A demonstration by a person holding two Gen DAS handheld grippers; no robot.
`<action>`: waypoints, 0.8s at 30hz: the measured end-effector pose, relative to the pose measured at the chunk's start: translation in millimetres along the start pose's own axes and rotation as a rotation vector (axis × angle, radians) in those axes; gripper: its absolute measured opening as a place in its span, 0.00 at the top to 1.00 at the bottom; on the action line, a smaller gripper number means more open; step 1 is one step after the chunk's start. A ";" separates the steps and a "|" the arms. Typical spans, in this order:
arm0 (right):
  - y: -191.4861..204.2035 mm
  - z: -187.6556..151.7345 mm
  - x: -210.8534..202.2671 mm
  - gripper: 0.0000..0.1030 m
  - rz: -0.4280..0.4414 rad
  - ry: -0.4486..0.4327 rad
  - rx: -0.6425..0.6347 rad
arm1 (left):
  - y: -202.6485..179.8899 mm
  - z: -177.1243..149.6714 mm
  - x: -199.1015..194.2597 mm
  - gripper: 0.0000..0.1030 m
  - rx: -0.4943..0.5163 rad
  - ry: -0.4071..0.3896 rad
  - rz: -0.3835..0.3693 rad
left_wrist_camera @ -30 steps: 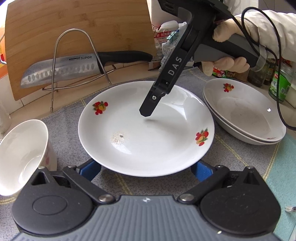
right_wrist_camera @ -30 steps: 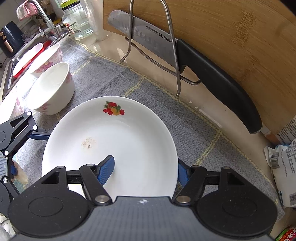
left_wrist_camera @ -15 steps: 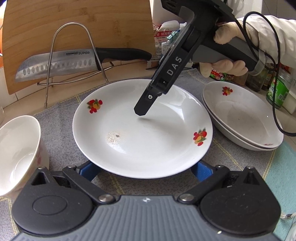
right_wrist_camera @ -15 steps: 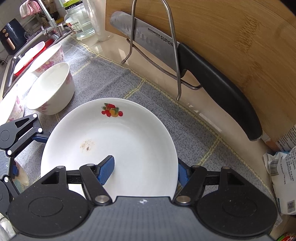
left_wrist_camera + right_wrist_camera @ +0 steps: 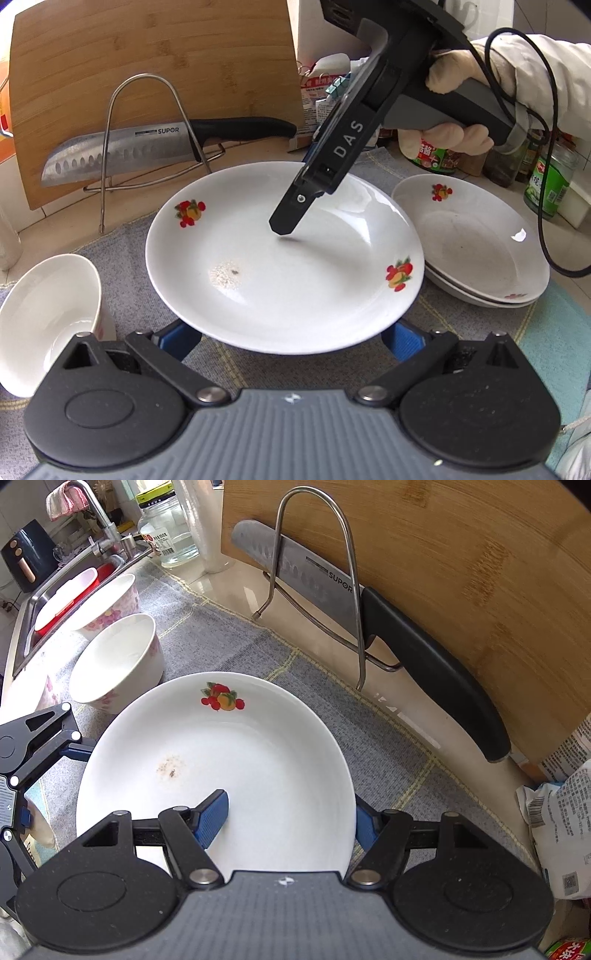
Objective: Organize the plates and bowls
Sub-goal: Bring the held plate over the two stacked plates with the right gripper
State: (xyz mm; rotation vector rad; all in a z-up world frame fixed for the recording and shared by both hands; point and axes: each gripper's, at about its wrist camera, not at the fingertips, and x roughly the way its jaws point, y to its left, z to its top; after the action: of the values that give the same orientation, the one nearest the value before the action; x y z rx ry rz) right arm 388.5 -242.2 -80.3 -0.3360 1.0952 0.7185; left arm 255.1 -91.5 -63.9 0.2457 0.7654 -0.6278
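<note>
Step in hand: getting hold of the loose plate (image 5: 221, 757) so it can go with the others.

Right gripper (image 5: 290, 823): jaws part-spread astride the plate's near rim, one finger (image 5: 286, 221) down in the well, the other outside the rim. I can't tell if the pads are biting on the wall or only resting there.

Left gripper (image 5: 291, 341): spread wide and holding nothing, with the plate's near edge over its tips.

The plate is right under and ahead of both grippers, on the grey mat (image 5: 229, 638) on the surface. The stack of plates (image 5: 476, 243) is ahead-right of the left gripper. The bowl (image 5: 48, 317) is close on its left.

My read of the next move: close the right gripper firmly on the rim, lift level, carry the plate to the stack and set it down centred. The glaze is slick, so slip is a risk.

Versus a second ago there's almost no change. Both grippers have the same jaw stance and the same spot on the plate. Only the background drifts slightly.
</note>
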 end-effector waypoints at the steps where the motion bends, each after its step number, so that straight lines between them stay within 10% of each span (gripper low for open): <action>1: 1.7 -0.9 -2.5 0.28 -0.003 -0.003 -0.002 | -1.4 0.6 -1.1 0.01 0.004 0.000 0.000; 24: -4.7 -73.2 -73.2 0.28 -0.119 -0.075 0.141 | -52.9 25.0 -9.1 0.01 0.159 -0.017 -0.119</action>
State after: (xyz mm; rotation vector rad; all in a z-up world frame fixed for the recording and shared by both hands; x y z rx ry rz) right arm 321.9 -314.6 -47.4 -0.2494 1.0402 0.5412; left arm 232.0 -140.0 -39.0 0.3417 0.7176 -0.8037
